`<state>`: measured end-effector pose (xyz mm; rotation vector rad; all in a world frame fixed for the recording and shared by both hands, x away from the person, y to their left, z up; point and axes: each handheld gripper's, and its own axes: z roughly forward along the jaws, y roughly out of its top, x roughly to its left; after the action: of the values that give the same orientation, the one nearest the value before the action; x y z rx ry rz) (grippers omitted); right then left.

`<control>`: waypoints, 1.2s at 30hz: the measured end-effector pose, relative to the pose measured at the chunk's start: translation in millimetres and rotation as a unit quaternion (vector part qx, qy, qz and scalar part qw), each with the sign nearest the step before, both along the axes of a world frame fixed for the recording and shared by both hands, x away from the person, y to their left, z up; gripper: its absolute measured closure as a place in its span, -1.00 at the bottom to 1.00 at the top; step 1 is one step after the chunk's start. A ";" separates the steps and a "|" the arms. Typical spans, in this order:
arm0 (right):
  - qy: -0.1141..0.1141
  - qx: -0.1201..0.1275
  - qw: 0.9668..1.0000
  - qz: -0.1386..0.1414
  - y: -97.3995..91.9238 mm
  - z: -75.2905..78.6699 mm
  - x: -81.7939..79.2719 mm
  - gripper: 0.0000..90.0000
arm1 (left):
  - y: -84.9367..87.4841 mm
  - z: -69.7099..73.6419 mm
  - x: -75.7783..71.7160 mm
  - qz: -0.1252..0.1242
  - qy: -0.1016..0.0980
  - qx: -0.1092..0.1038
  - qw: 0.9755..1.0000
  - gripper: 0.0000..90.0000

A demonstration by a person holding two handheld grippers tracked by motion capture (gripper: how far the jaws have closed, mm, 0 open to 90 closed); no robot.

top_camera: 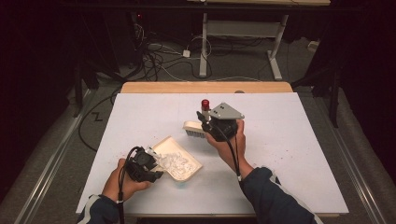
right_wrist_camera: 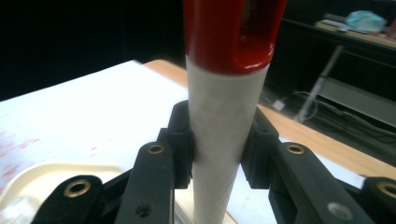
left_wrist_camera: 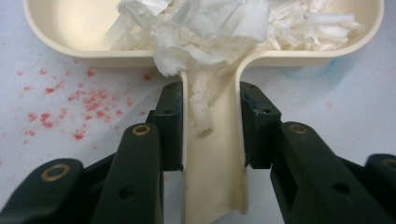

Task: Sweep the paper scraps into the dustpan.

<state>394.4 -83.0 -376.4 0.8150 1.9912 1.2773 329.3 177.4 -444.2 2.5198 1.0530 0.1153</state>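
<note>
Dustpan [top_camera: 180, 161], cream plastic, is seen at approx. 7 o'clock from table centre in the high view, resting flat on the white table cover [top_camera: 289, 154], and its handle is clamped between the jaws of the left gripper [top_camera: 152, 163]; in the left gripper view the handle [left_wrist_camera: 215, 158] is pressed on both sides by the pads, w/ the pan mouth at 12 o'clock. Shredded white paper [left_wrist_camera: 219, 28] is heaped in the pan, and one strip is trailed down into the handle channel, so collection is judged mostly done. Brush [top_camera: 194, 128], cream head w/ white handle and red cap, is held by the right gripper [top_camera: 205, 126] near table centre, at approx. 1 o'clock from the pan and apart from it; in the right gripper view the handle [right_wrist_camera: 224, 135] is squeezed by both pads, red cap [right_wrist_camera: 229, 32] at 12 o'clock. Red specks [left_wrist_camera: 70, 100] are left on the cover at 9 o'clock of the pan handle, just outside the rim, so a further sweep is judged outstanding. Emptying of the pan is not yet done, and no bin is visible on the table.
</note>
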 end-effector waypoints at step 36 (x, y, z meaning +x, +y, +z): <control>0.014 0.061 0.996 0.070 -54.8 35.8 -60.7 0.55 | -0.3 -3.4 3.4 0.005 -0.002 0.003 1.000 0.40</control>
<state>333.7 -137.8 -340.6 0.7646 2.0376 1.4881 332.7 177.1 -447.7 2.5178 1.0666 0.1258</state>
